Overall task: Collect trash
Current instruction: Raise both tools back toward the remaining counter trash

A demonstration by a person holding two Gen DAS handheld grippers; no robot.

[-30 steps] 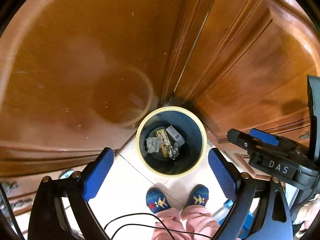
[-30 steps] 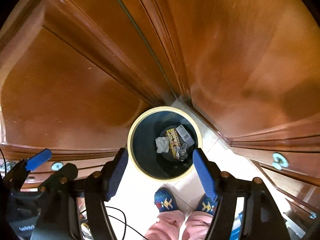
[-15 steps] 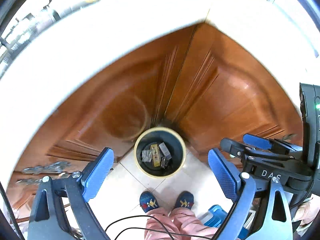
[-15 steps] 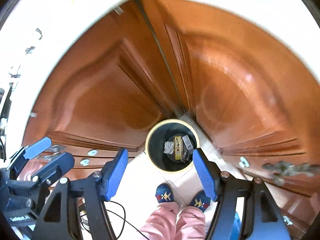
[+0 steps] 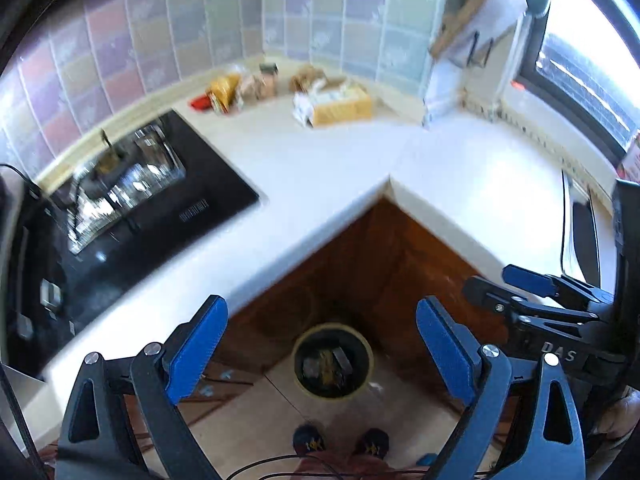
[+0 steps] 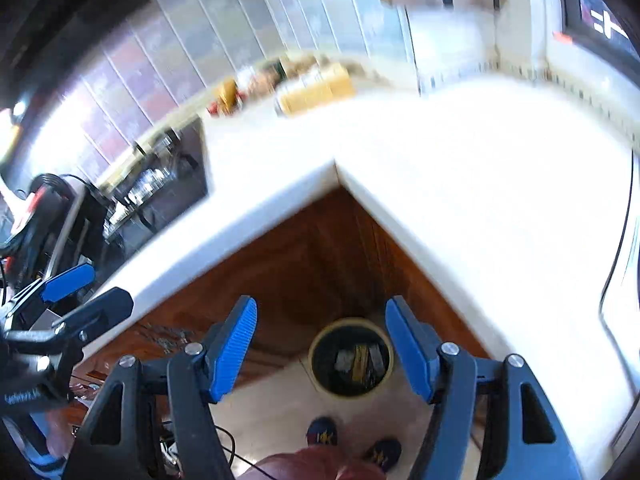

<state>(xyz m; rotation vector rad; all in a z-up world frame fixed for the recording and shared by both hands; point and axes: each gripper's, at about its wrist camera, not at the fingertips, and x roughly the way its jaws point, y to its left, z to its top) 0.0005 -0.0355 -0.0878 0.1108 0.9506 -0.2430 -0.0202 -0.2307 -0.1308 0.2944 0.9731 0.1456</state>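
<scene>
both grippers, left point(image 5: 318, 350) and right point(image 6: 320, 346), hang spread and empty above the bin point(image 5: 333, 361) on the floor, which already holds scraps. this looks like the gap between drops: next comes reaching to the counter point(image 5: 320, 168) for more (perhaps the blurred packets point(image 5: 340, 104) in the corner).

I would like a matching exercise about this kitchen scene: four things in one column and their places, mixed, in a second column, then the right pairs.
Things:
1. trash bin
2. yellow box
3. black cooktop
4. slippers

Places:
A. set into the counter, left side
B. on the floor, in the cabinet corner
C. on the counter, near the tiled wall
D. on the floor, nearest the camera

Pairs: 1-B, 2-C, 3-A, 4-D
</scene>
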